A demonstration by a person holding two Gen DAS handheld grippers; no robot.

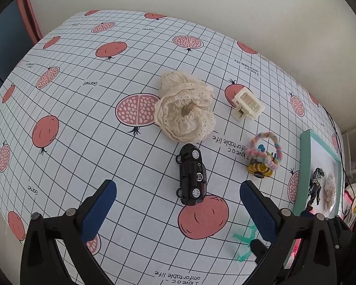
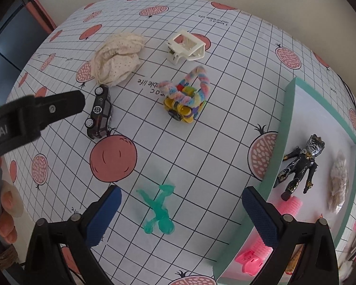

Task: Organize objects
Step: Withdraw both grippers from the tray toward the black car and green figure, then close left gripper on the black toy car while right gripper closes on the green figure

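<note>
Black toy car [image 1: 192,174] ahead between wide left claw [image 1: 178,204] (right claw [image 2: 181,210] wide too)

Tablecloth [image 1: 83,118]: printed "Garnet" at several spots, upside down in left wrist view. Same cloth: "I love a comfortable life", repeated near lace scrunchie [image 1: 185,109], at far right and at near edge.
Toy car [image 1: 192,174]: round white badge on roof, characters too small, maybe "CS" or "05".
Left gripper [image 2: 59,105], seen from right wrist: white lettering on its body ending "ot.AI", start cut off.
</note>
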